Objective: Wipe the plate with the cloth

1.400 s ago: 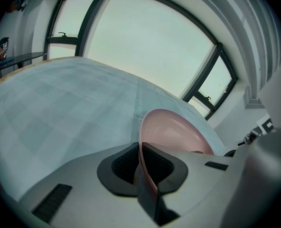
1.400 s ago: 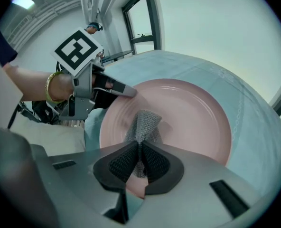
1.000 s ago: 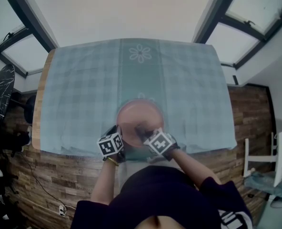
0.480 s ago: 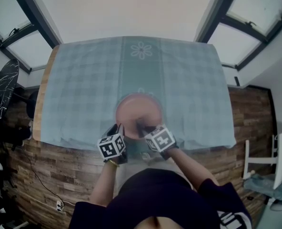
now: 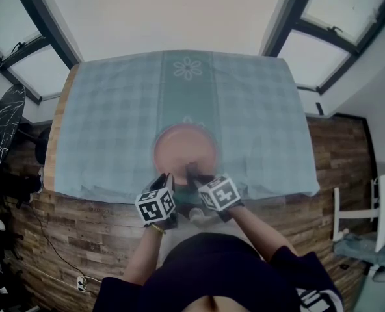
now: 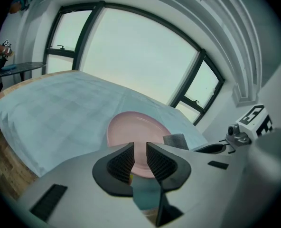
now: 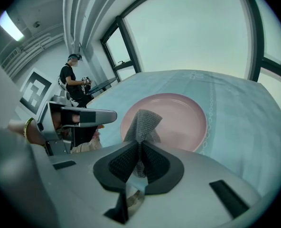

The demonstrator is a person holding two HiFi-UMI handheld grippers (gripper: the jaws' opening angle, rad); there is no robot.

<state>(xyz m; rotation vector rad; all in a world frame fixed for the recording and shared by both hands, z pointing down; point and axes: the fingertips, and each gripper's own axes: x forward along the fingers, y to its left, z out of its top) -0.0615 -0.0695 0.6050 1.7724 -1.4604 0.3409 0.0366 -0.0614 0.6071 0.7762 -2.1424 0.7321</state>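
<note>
A pink plate (image 5: 185,149) lies on the tablecloth near the table's front edge. My right gripper (image 5: 194,177) is shut on a grey mesh cloth (image 7: 143,122), which sticks up from its jaws over the plate's (image 7: 173,115) near rim. My left gripper (image 5: 168,182) hovers just off the plate's near-left rim. Its jaws have just been opening, then closing slightly. They stand open with nothing between them, and the plate (image 6: 138,132) shows beyond the left gripper (image 6: 140,151). The cloth (image 6: 176,140) shows to its right.
A blue-green checked tablecloth (image 5: 114,122) covers the wooden table (image 5: 53,142). Wood floor lies around it, with dark gear at the left (image 5: 4,129) and a white chair (image 5: 358,216) at the right. A person (image 7: 73,82) stands far off by the windows.
Both grippers have drawn back from the plate toward the table's near edge and risen a little. The cloth has come along in the right gripper.
</note>
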